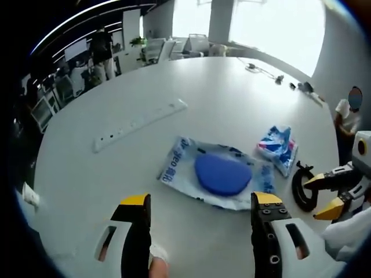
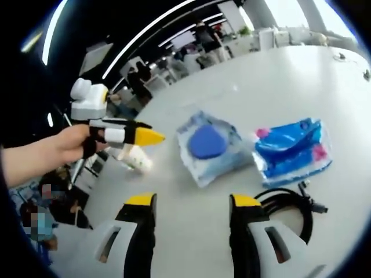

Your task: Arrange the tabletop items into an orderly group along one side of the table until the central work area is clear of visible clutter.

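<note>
A clear packet holding a round blue pad [image 1: 223, 174] [image 2: 207, 143] lies mid-table, just beyond my left gripper [image 1: 201, 200], whose jaws stand open with nothing between them. To its right sit a blue-and-white packet [image 1: 278, 147] [image 2: 293, 149] and a coiled black cable [image 1: 301, 186] [image 2: 287, 207]. A long white power strip [image 1: 139, 124] lies farther back on the left. My right gripper [image 2: 193, 200] is open and empty, hovering near the cable; it shows from the right [image 1: 322, 195]. A hand holds the left gripper [image 2: 152, 137] at the left, seen side on.
The round white table [image 1: 232, 87] has small cables and gadgets at its far edge [image 1: 278, 78]. A small white object [image 2: 136, 157] sits near the table's edge. A person [image 1: 348, 116] stands at the right; office desks, chairs and people are beyond.
</note>
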The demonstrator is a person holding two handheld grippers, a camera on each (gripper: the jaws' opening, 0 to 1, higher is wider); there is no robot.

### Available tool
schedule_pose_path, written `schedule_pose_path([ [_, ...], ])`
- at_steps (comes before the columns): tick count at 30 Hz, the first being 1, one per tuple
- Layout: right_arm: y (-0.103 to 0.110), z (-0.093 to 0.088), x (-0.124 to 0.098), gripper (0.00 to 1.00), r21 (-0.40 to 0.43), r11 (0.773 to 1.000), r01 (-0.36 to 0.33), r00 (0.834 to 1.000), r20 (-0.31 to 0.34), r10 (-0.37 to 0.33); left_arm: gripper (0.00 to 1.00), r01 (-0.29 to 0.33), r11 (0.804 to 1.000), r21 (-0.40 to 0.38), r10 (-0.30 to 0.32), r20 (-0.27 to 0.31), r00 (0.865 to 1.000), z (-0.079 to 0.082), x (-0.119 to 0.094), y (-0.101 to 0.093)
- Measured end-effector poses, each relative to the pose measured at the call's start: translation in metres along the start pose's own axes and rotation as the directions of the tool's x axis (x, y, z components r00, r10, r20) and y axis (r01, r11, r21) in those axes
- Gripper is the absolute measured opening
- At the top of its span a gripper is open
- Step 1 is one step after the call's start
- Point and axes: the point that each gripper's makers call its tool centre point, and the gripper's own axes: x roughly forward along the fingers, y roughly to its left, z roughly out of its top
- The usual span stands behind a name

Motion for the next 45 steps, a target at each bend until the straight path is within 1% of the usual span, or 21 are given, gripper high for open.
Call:
schedule_pose_path([
  [10,0.000,0.003,0.012,0.48,0.028,0.999,-0.019,1.000,-0.008,0.019,0.66,-0.003,1.000,-0.022,0.003,0.001,1.000,0.002,0.010,0.012],
  [13,-0.001,0.005,0.015,0.47,0.055,0.998,-0.021,1.000,-0.006,0.021,0.66,-0.004,1.000,-0.020,0.003,-0.002,1.000,0.002,0.011,0.012],
  [16,-0.002,0.006,0.018,0.47,0.076,0.997,-0.021,1.000,-0.003,0.021,0.65,-0.007,1.000,-0.018,0.007,0.004,1.000,0.003,0.015,0.019],
  [18,-0.002,0.007,0.022,0.47,0.112,0.993,-0.024,1.000,0.002,0.024,0.65,-0.004,1.000,-0.025,0.005,0.009,1.000,0.005,0.016,0.020],
  [21,-0.001,0.010,0.031,0.47,0.132,0.991,-0.027,1.000,0.005,0.027,0.65,-0.008,0.999,-0.036,0.008,0.012,1.000,0.005,0.018,0.023],
  [22,-0.001,0.011,0.034,0.47,0.139,0.990,-0.026,1.000,0.004,0.026,0.65,-0.010,0.999,-0.036,0.010,0.012,1.000,0.004,0.016,0.021],
  [24,-0.003,0.011,0.038,0.47,0.163,0.986,-0.019,1.000,0.002,0.019,0.65,-0.007,0.999,-0.036,0.007,0.013,1.000,0.005,0.018,0.022],
  [26,-0.008,0.010,0.041,0.47,0.243,0.970,0.015,1.000,-0.006,-0.013,0.64,-0.006,0.999,-0.033,0.006,0.011,1.000,0.004,0.018,0.022],
  [28,-0.012,0.010,0.044,0.47,0.282,0.959,0.030,1.000,-0.007,-0.030,0.64,-0.007,0.999,-0.032,0.007,0.006,1.000,0.003,0.018,0.023],
  [32,-0.016,0.008,0.049,0.47,0.305,0.951,0.053,0.999,-0.016,-0.051,0.64,-0.006,1.000,-0.029,0.005,-0.004,1.000,0.000,0.021,0.025],
  [38,-0.023,0.005,0.056,0.46,0.325,0.941,0.091,0.996,-0.035,-0.085,0.64,-0.008,0.999,-0.049,0.008,0.010,1.000,0.004,0.022,0.028],
  [40,-0.023,0.006,0.059,0.46,0.344,0.935,0.091,0.996,-0.035,-0.085,0.64,-0.008,0.998,-0.055,0.008,0.009,1.000,0.003,0.022,0.028],
  [45,-0.024,0.007,0.063,0.45,0.345,0.933,0.099,0.995,-0.036,-0.092,0.64,-0.006,0.998,-0.061,0.007,0.015,1.000,0.005,0.026,0.029],
])
